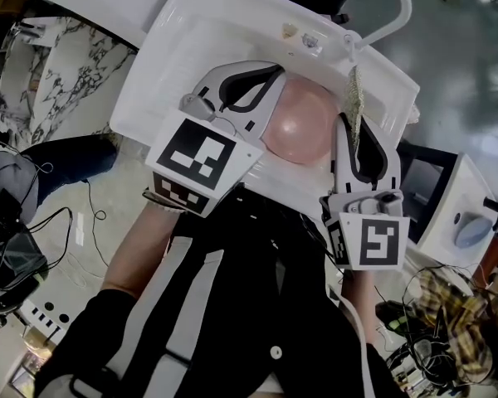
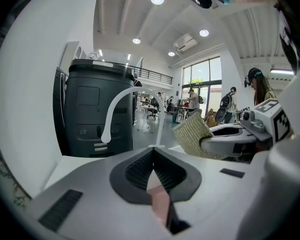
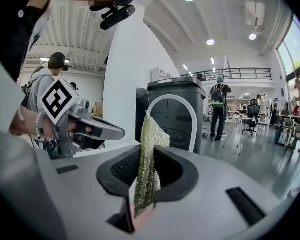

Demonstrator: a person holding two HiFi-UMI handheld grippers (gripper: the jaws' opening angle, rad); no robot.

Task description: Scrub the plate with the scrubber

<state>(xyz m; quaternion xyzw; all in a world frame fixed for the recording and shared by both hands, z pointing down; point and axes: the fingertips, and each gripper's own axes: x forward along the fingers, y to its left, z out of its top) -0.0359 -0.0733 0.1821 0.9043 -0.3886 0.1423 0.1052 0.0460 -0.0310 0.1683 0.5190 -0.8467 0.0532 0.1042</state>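
- The round, shiny pink plate (image 1: 297, 124) was up over the white sink (image 1: 191, 31), between the two tools.
- The left hand-held gripper (image 1: 270, 98) held the plate by its left rim.
- In the left gripper view, the left hand-held gripper (image 2: 152, 166) had its dark ribbed pads squeezed together on the plate (image 2: 159, 201), which showed as a thin pink slice.
- The yellow-green mesh scrubber (image 1: 354, 102) was right beside the plate's right rim. I could not tell if it touched.
- The right hand-held gripper (image 1: 351, 131) was clamped on the scrubber.
- In the right gripper view, the scrubber (image 3: 149, 154) stuck up like a little flag between the pads of the right hand-held gripper (image 3: 147, 176).
- Each tool could see the other one across the plate.
- A thin white curved tap (image 1: 398, 11) rose at the far side of the sink.
- A big dark grey bin (image 2: 95, 109) stood behind the tap.
- Far back in the bright room, a few people stood near desks and chairs.
- The sink sat on a pale floor with black cables (image 1: 75, 222) on it.
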